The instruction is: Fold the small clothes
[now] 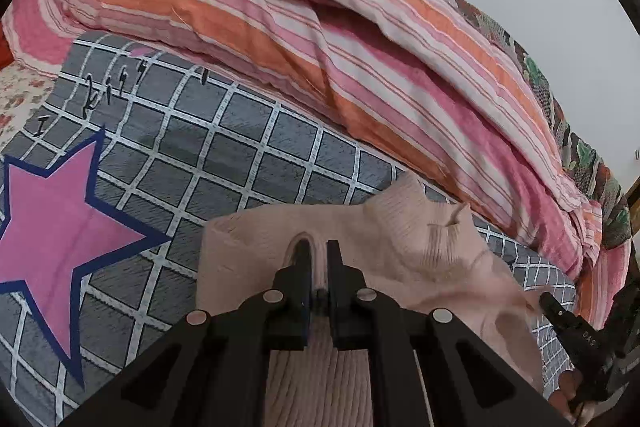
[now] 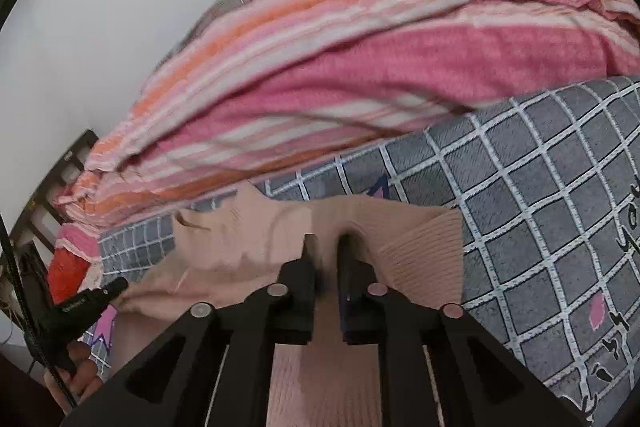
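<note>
A small pale pink ribbed knit garment (image 1: 420, 247) lies on the grey checked bed cover (image 1: 248, 155). My left gripper (image 1: 318, 247) is shut on a pinched fold of its edge. The garment also shows in the right wrist view (image 2: 248, 239), where my right gripper (image 2: 328, 241) is shut on another fold near its ribbed hem (image 2: 424, 259). Each gripper shows at the edge of the other's view: the right gripper (image 1: 560, 311) at lower right, the left gripper (image 2: 112, 287) at lower left. The cloth hangs between them, partly lifted.
A bunched pink, orange and white striped quilt (image 1: 320, 39) lies along the far side of the bed, with a patterned blanket (image 1: 552, 115) behind it against a white wall. A pink star print (image 1: 52, 227) marks the cover at left.
</note>
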`<state>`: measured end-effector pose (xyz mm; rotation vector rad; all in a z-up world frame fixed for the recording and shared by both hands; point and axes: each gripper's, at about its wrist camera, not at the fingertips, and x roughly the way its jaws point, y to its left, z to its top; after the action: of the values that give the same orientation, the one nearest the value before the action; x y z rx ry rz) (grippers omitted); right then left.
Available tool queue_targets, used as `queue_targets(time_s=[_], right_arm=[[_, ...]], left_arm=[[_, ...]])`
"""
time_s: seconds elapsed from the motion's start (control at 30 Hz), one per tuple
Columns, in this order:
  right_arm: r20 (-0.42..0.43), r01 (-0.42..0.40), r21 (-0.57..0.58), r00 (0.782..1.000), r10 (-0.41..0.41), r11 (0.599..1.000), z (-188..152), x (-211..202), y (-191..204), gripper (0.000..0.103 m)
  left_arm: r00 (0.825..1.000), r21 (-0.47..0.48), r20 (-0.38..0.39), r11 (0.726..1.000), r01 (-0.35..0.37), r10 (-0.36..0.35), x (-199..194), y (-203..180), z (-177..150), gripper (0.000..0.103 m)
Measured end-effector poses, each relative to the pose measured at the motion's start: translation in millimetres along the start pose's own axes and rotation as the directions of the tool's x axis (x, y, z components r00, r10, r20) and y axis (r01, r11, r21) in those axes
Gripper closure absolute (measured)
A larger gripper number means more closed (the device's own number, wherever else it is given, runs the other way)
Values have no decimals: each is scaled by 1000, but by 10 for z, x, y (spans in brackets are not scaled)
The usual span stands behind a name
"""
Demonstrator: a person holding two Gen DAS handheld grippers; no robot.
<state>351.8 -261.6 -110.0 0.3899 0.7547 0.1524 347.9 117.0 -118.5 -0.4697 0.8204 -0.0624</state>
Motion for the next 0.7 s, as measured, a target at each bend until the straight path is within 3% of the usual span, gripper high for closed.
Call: queue_targets(time_s=[0.07, 0.13, 0.33, 0.5, 0.63, 0.7], right_arm=[[2, -8, -10, 1000, 8, 1000, -32, -38, 8, 88], [0, -4, -34, 1000, 4, 999, -82, -111, 34, 82], [-32, 11, -141, 999, -16, 990, -404, -500, 104, 78], [-47, 23, -201, 998, -33, 979, -763, -879, 46, 65], [-66, 25, -202, 997, -39, 979, -1000, -1084, -53, 59], [-84, 18, -173, 996, -33, 985, -1105, -1150, -136, 57]], left_arm=[[1000, 7, -4, 1000, 13, -13, -35, 8, -11, 87], [1000, 22, 23, 1000, 9, -10, -120, 14, -48, 68], [999, 60, 36, 998, 19, -22, -448, 102, -237, 61], [1000, 78, 17, 997, 24, -26, -757, 223, -536, 60], [998, 64, -2, 996, 69, -69, -955, 310, -838, 50], [996, 51, -15, 995, 88, -88, -1018, 357, -999, 50]])
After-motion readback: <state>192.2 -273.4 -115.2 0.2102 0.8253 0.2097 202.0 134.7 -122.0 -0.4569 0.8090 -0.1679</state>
